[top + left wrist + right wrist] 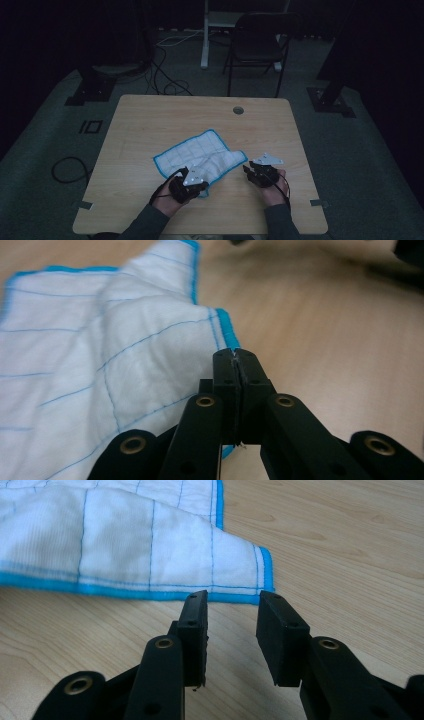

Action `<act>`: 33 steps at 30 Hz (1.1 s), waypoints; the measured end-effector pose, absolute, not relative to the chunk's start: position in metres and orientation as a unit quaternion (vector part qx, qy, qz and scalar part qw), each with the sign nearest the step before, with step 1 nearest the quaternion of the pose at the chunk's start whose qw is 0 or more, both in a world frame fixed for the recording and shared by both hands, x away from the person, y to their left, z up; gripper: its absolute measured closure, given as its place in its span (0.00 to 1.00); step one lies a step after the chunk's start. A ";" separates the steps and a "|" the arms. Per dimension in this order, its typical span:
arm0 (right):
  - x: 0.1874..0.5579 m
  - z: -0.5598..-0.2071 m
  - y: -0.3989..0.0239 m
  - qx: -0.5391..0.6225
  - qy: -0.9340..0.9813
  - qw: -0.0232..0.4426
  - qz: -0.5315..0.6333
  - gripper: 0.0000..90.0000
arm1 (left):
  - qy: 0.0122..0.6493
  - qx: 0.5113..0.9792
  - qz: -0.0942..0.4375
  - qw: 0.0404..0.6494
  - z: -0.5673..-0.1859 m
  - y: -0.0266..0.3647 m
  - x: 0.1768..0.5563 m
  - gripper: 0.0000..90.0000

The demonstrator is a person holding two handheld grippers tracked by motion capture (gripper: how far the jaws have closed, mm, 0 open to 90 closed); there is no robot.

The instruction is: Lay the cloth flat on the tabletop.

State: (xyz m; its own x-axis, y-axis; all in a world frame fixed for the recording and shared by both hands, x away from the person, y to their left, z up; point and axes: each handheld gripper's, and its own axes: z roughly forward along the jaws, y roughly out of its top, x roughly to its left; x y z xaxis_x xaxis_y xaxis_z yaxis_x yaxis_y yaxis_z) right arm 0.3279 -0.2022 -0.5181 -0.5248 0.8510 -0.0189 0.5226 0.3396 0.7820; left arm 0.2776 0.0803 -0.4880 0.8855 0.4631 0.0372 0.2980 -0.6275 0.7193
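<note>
High view: both forearms enter from the near edge of the table (150, 115), sleeves dark. Left gripper (192, 186) sits over the near corner of the cloth (200, 152), pointing far-right. Right gripper (251, 171) rests just right of the cloth, near its right corner, pointing left toward it.

Left gripper view: jaws pressed together, pads meeting with no gap; a thin bit of white and blue hem shows at the seam between them, so the left gripper (235, 356) is clamped on the cloth (100, 370) edge. Fabric rises toward the jaws, slightly creased.

Right gripper view: jaws parted, nothing between them. Right gripper (232, 600) tips stand just short of the blue hem of the cloth (125, 545), not touching.

Cloth: white, blue grid lines, blue border. It lies mid-table, toward the near side, long axis running near-left to far-right, partly folded over itself.

Room: bare wood all round the cloth; wide margin far and left, narrower strip to the near edge. Small round hole (238, 110) near the far edge.
</note>
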 end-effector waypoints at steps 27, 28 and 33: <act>0.318 -0.531 -0.137 0.372 0.829 0.179 0.376 0.66 | 0.284 0.870 0.190 0.355 -0.490 0.100 0.355 0.82; 0.317 -0.532 -0.134 0.369 0.830 0.178 0.378 0.66 | 0.287 0.869 0.190 0.355 -0.490 0.101 0.362 0.82; 0.318 -0.533 -0.122 0.360 0.834 0.173 0.380 0.66 | 0.291 0.872 0.196 0.341 -0.494 0.100 0.388 0.82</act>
